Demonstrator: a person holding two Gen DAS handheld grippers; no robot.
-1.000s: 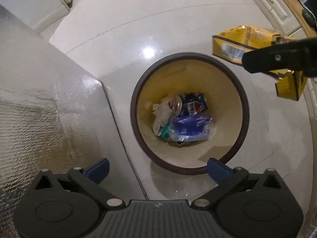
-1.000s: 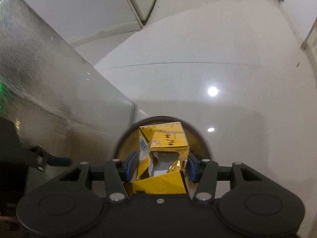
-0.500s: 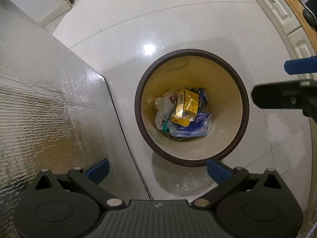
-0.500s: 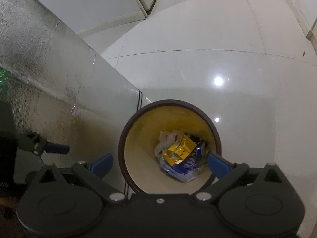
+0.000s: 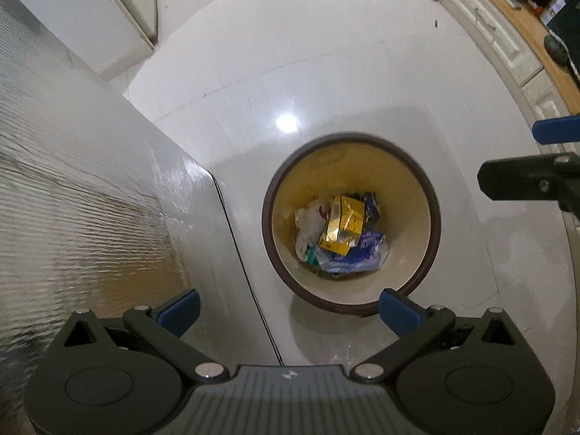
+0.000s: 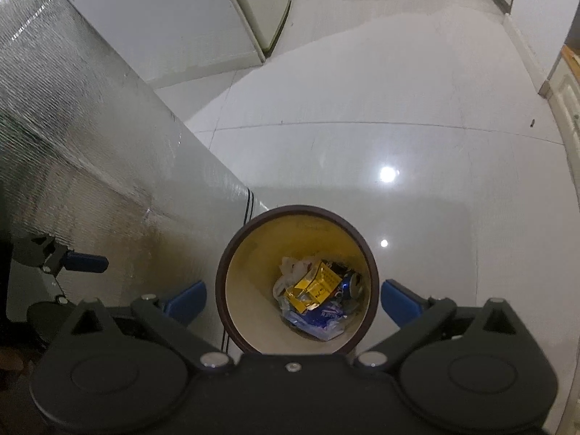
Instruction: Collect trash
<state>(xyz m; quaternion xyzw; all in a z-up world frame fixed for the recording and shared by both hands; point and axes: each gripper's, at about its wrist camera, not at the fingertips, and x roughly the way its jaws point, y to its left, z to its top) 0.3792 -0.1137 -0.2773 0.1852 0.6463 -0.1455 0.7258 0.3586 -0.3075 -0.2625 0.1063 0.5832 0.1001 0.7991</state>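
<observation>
A round bin [image 5: 433,224] with a dark brown rim and cream inside stands on the white floor, also in the right wrist view [image 6: 232,311]. A crushed yellow carton [image 5: 344,224] lies in it on top of a white bag, a blue wrapper and a can; it also shows in the right wrist view [image 6: 313,286]. My left gripper [image 5: 288,308] is open and empty, high above the bin's near side. My right gripper [image 6: 293,299] is open and empty above the bin; its blue fingertips [image 5: 554,130] show at the right edge of the left wrist view.
A silver foil-covered surface [image 5: 72,181] slopes along the left, close to the bin. White cabinet doors [image 6: 253,7] stand at the back. A wooden counter with white drawers [image 5: 507,36] runs along the right. Glossy white floor tiles [image 6: 362,108] surround the bin.
My right gripper opened and the yellow carton fell into the bin, where it now rests. Both grippers have since risen, so the bin looks smaller.
</observation>
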